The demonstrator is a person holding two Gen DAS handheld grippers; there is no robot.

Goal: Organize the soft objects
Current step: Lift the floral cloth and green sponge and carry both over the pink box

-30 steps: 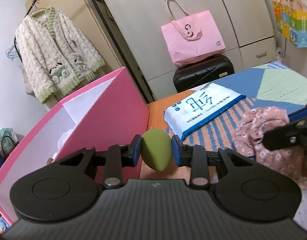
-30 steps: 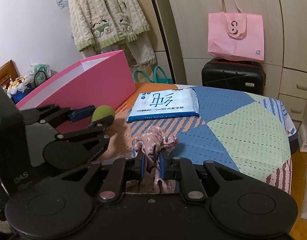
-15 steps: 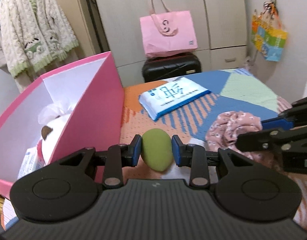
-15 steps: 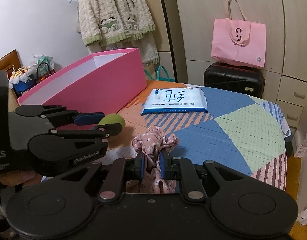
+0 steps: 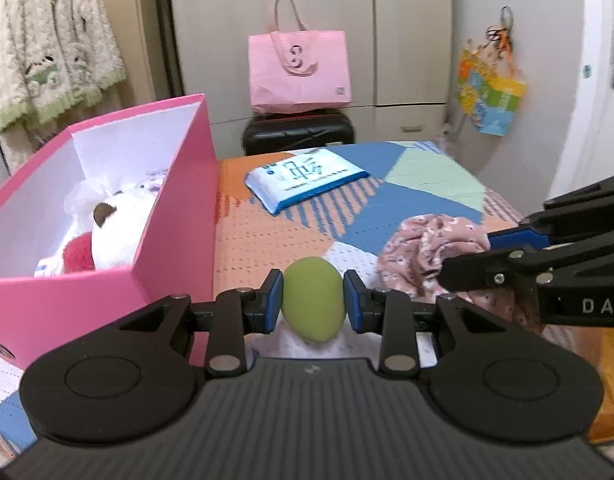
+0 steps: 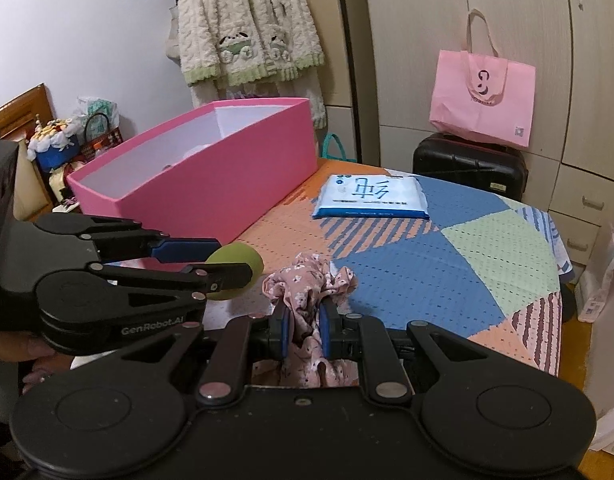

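My left gripper [image 5: 313,303] is shut on a green egg-shaped sponge [image 5: 313,305], held above the table just right of the pink box [image 5: 175,216]; the sponge also shows in the right wrist view [image 6: 239,262]. My right gripper [image 6: 303,330] is shut on a pink floral cloth [image 6: 307,292], which also shows in the left wrist view [image 5: 431,252], lifted near the table's front. The pink box [image 6: 227,184] holds a white plush toy [image 5: 115,228].
A blue and white tissue pack [image 5: 305,178] lies on the patchwork tablecloth [image 6: 447,256] behind the grippers. A black suitcase [image 6: 469,166] with a pink tote bag [image 6: 481,100] stands by the wardrobe. A fluffy coat [image 6: 247,28] hangs at the back left.
My left gripper with the sponge has risen and turned right, so the box's inside and the plush toy now show. The right gripper keeps hold of the cloth, nearly still.
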